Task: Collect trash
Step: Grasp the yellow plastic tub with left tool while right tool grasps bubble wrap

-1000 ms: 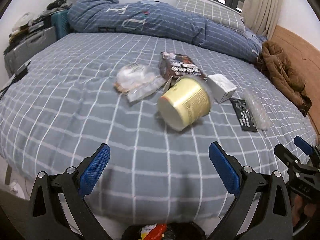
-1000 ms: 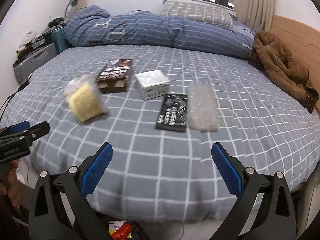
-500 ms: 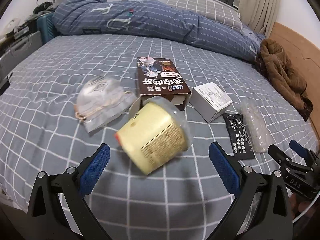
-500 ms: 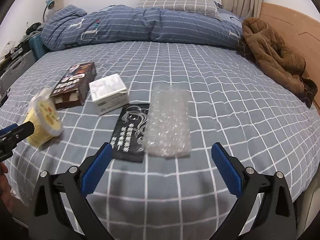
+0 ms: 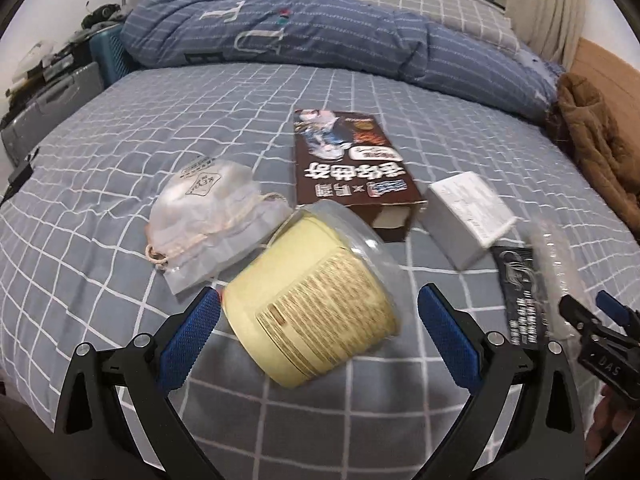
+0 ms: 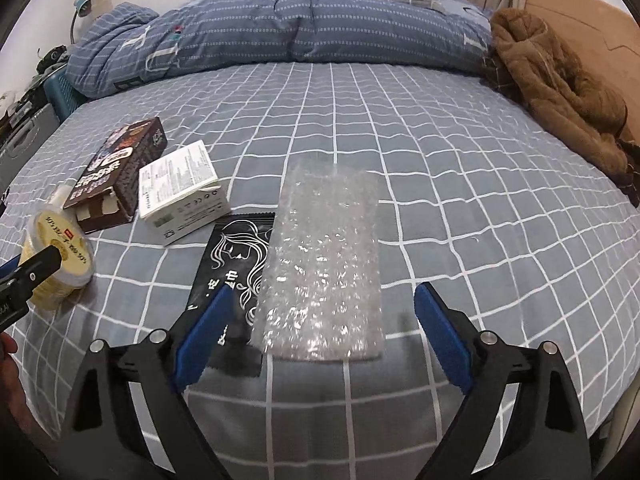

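A yellow noodle cup lies on its side on the bed, between the open fingers of my left gripper; it also shows in the right wrist view. Behind it lie a clear plastic bag, a brown box and a white box. My right gripper is open, with a bubble-wrap sheet between its fingers. The sheet overlaps a black packet.
The grey checked bed sheet carries all the items. A folded blue duvet lies at the back. A brown coat lies at the right edge. Cases and clutter stand left of the bed.
Both grippers have moved forward over the bed. The noodle cup now sits between the left fingers and the bubble wrap between the right fingers. Both stay open.
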A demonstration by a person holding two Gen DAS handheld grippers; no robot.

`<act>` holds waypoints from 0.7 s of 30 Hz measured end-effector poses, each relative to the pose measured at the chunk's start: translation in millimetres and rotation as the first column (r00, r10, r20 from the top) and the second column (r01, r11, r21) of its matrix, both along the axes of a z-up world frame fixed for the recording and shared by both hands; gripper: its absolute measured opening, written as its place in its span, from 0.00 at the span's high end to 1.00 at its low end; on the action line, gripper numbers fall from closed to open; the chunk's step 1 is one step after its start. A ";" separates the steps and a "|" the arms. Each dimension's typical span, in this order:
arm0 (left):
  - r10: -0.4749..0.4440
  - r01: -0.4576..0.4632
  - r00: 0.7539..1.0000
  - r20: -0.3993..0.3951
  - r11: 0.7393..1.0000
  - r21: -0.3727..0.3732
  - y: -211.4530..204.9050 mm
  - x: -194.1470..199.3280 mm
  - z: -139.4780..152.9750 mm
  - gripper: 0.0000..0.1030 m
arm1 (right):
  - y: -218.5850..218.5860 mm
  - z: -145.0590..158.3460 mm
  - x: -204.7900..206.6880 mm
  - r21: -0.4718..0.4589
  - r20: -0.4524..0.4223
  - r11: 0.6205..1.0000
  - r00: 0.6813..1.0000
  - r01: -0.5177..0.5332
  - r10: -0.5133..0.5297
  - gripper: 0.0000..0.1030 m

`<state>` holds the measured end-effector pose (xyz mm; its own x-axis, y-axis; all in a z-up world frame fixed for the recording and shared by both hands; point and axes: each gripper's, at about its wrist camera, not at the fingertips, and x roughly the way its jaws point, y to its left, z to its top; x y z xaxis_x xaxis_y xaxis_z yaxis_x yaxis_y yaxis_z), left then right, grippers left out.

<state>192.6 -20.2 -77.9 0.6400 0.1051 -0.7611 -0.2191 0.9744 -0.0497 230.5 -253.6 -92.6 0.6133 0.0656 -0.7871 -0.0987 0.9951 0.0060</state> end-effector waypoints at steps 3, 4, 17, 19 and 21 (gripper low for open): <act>0.005 -0.005 1.000 -0.009 1.000 -0.020 5.6 4.8 -5.0 0.05 | -1.1 -5.1 6.8 0.012 -0.023 1.000 1.000 0.007 -0.007 0.21; 0.005 -0.005 1.000 -0.009 1.000 -0.018 6.3 6.0 -5.3 0.05 | -1.6 -6.7 9.2 0.017 -0.029 1.000 1.000 0.006 -0.005 0.23; 0.009 -0.009 1.000 -0.014 0.999 -0.034 16.0 17.0 -11.8 0.07 | -2.5 -14.6 20.5 0.058 -0.072 0.998 0.997 0.010 -0.006 0.62; 0.006 -0.006 1.000 -0.012 0.999 -0.047 18.0 16.5 -11.8 0.08 | -2.4 -14.5 20.1 0.057 -0.073 0.998 0.997 0.006 -0.001 0.69; 0.001 -0.001 1.000 -0.010 0.998 -0.056 19.8 15.7 -11.6 0.08 | -1.8 -14.8 19.7 0.055 -0.075 0.998 0.997 0.002 0.002 0.73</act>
